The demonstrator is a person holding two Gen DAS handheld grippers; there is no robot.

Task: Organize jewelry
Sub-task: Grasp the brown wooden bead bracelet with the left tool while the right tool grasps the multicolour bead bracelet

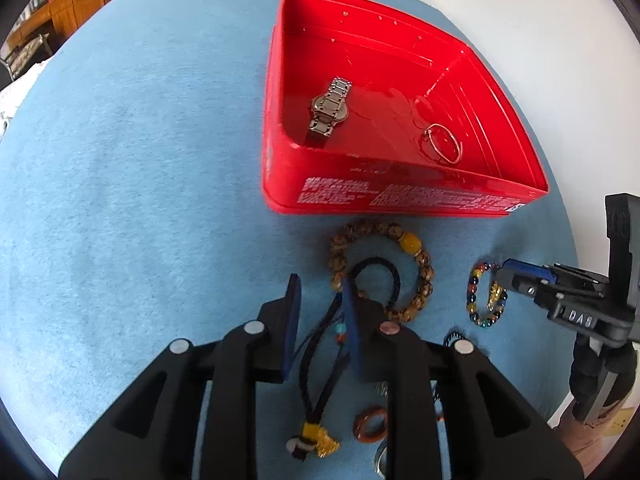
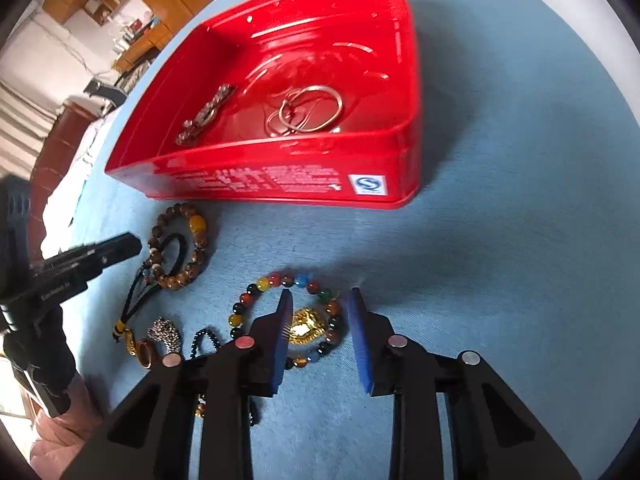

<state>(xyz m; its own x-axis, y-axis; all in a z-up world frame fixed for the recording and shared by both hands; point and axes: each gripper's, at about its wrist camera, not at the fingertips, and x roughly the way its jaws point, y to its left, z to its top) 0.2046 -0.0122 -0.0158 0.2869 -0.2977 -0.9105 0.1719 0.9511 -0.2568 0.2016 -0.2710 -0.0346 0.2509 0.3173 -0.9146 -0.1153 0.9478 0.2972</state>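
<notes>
My right tongs gape over multicolour bead bracelet w/ gold charm; left tongs released, straddling black cord.

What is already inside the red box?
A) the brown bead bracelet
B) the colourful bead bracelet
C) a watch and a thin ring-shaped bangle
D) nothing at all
C: the watch and the thin bangle lie on the floor of the red box, while the colourful bead bracelet and the brown bead bracelet are on the blue cloth outside it.
</notes>
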